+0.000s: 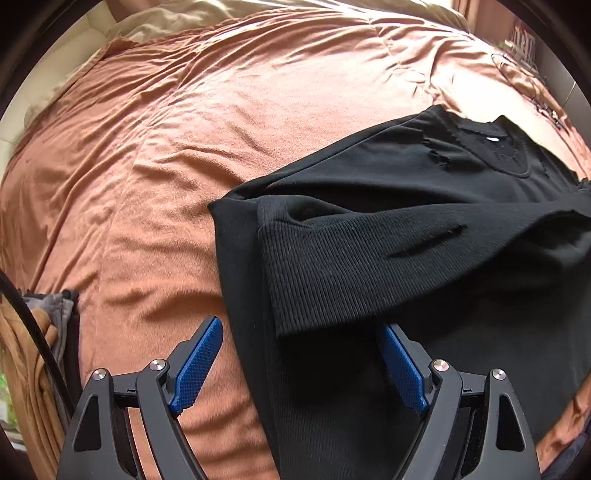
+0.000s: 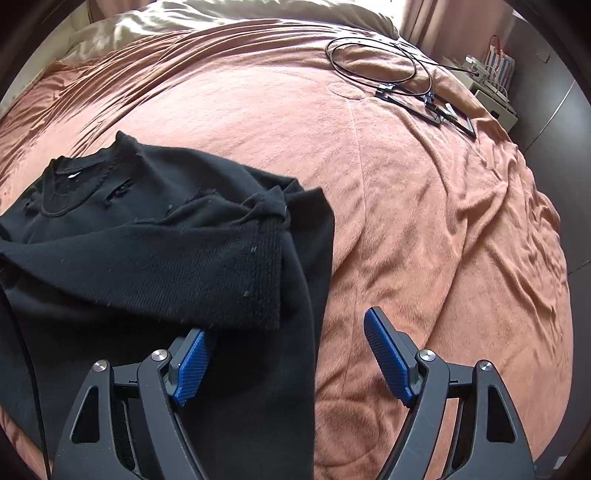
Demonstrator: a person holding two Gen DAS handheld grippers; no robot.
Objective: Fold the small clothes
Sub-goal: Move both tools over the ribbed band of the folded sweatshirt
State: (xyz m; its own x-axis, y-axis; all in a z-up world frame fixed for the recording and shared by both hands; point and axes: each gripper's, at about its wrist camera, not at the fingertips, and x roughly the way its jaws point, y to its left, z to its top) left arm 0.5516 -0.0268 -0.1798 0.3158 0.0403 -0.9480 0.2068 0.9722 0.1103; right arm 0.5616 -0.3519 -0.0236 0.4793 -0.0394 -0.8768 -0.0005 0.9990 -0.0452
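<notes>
A black knit sweater with a round neckline and distressed holes [image 1: 388, 184] is lying on the bed, on a salmon-pink plush bedspread [image 1: 166, 147], its sleeves already folded across the body so that a ribbed cuff [image 1: 317, 269] is resting on top in each wrist view. The neckline is pointing toward 12 o'clock, the hem toward 6 o'clock, nearest the cameras. The left hand-held gripper [image 1: 301, 365] is hovering over the sweater's left edge with its blue pads spread wide, gripping nothing; the right hand-held gripper [image 2: 290, 358] is likewise standing spread and empty over the right edge [image 2: 317, 258]. Each is straddling a side of the lower body, probably because the hem corners are the natural grasp points for carrying the bottom half up toward the collar. A coiled black cable [image 2: 376, 59] and flat black frame pieces [image 2: 428, 107] are lying at 1 o'clock in the right wrist view, well apart from the garment. A pale cream pillow or duvet [image 2: 221, 18] is lying at 12 o'clock. Brown and grey clothes [image 1: 33, 354] are hanging at 8 o'clock in the left wrist view. Nothing is obstructing the fold path.
</notes>
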